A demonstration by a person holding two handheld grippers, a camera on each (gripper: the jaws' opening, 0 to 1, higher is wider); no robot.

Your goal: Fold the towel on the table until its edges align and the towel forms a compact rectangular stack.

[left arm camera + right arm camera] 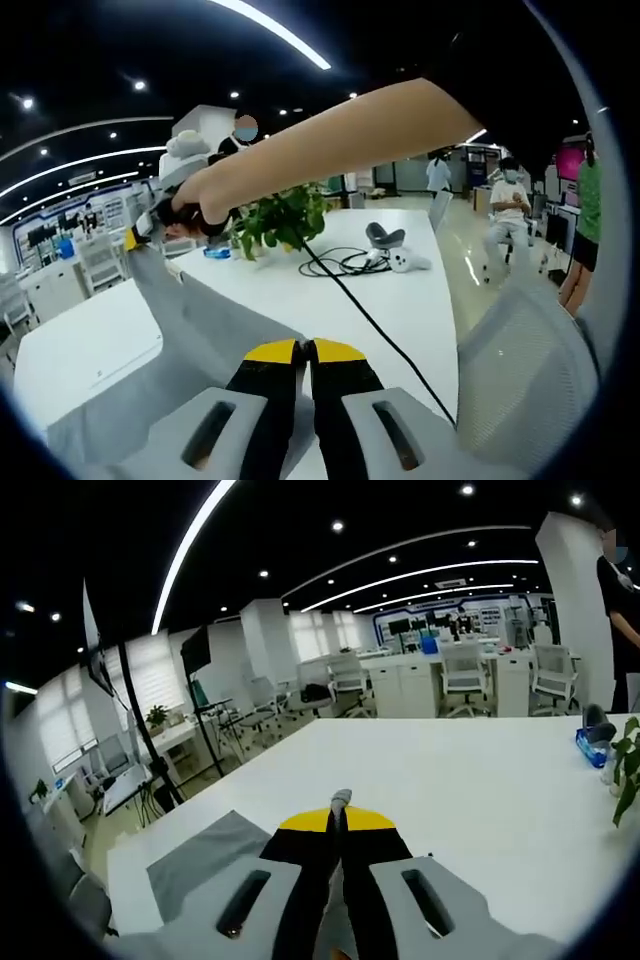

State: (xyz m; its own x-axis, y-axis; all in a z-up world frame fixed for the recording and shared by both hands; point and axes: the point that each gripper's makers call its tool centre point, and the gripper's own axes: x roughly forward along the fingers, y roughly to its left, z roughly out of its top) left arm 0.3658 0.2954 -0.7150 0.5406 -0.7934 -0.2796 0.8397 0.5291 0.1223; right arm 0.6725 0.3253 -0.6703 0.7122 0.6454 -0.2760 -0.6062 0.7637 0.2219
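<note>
The grey towel [200, 330] hangs stretched above the white table [80, 360], running from my left gripper [305, 347] up and left to my right gripper [140, 235]. My left gripper's yellow-tipped jaws are shut on one towel edge. A person's hand and bare arm hold the right gripper, which pinches the far corner. In the right gripper view the right gripper [340, 815] is shut, with a small tuft of towel poking out between its jaws. More of the towel [205, 865] sags at the lower left over the table [450, 780].
A potted plant [285, 220], a black cable [370, 320], white controllers [400, 258] and a blue object [217, 252] lie on the table's far part. A grey mesh chair back [525, 370] stands at the right. A person [510, 205] sits beyond.
</note>
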